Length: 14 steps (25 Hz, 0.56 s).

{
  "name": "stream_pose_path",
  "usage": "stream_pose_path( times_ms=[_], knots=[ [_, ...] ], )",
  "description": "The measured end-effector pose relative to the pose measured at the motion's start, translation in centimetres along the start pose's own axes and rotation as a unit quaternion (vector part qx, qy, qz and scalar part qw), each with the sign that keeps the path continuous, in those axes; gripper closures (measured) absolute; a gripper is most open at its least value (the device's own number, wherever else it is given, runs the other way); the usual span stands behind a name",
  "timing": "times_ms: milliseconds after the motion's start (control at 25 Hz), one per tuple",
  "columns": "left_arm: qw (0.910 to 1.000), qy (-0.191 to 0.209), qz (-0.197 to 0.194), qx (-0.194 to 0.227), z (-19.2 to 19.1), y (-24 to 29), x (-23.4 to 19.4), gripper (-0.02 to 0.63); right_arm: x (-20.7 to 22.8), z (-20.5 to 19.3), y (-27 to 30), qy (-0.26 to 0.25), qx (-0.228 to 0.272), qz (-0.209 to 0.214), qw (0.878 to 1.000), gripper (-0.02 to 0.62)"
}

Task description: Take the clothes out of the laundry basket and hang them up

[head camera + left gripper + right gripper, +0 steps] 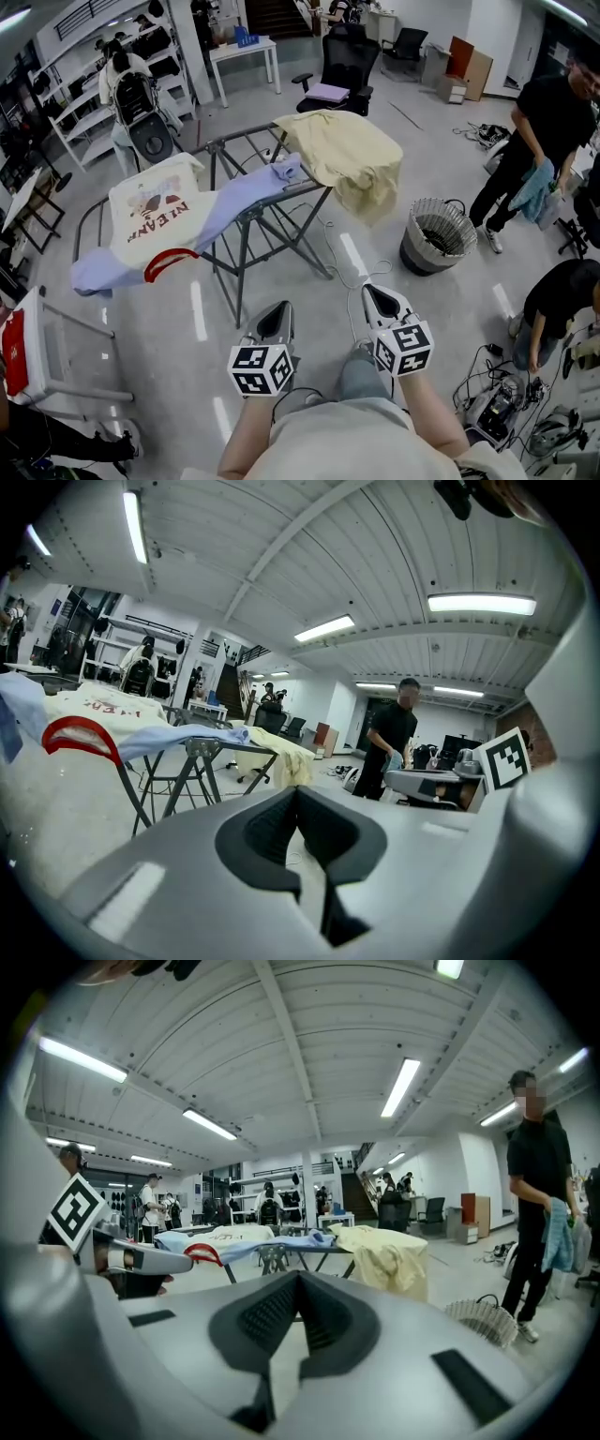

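A metal drying rack stands ahead of me with three garments draped over it. These are a cream T-shirt with a red collar, a lavender garment and a yellow garment. The round wire laundry basket sits on the floor to the right of the rack; its inside looks dark and I cannot make out clothes in it. My left gripper and right gripper hover side by side near my body, short of the rack. Both are shut, with nothing between the jaws. The right gripper view shows the rack and basket ahead.
A person in black holding a blue cloth stands right of the basket. Another person crouches at the far right beside cables and gear. A white frame stands at lower left. An office chair and white table are behind the rack.
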State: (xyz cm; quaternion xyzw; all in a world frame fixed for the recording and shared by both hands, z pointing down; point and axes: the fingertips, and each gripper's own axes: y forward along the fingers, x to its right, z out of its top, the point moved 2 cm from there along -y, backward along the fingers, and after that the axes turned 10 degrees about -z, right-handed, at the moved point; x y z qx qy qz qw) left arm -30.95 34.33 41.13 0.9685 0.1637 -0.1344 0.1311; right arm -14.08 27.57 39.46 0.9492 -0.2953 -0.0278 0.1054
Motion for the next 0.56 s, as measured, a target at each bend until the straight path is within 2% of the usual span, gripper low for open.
stream_pose_path(
  times_ms=[560],
  knots=[
    [0.9999, 0.000, -0.012, -0.007, -0.4, -0.3, 1.1, 0.594, 0.3, 0.1, -1.5, 0.004, 0.010, -0.010, 1.000, 0.594]
  ],
)
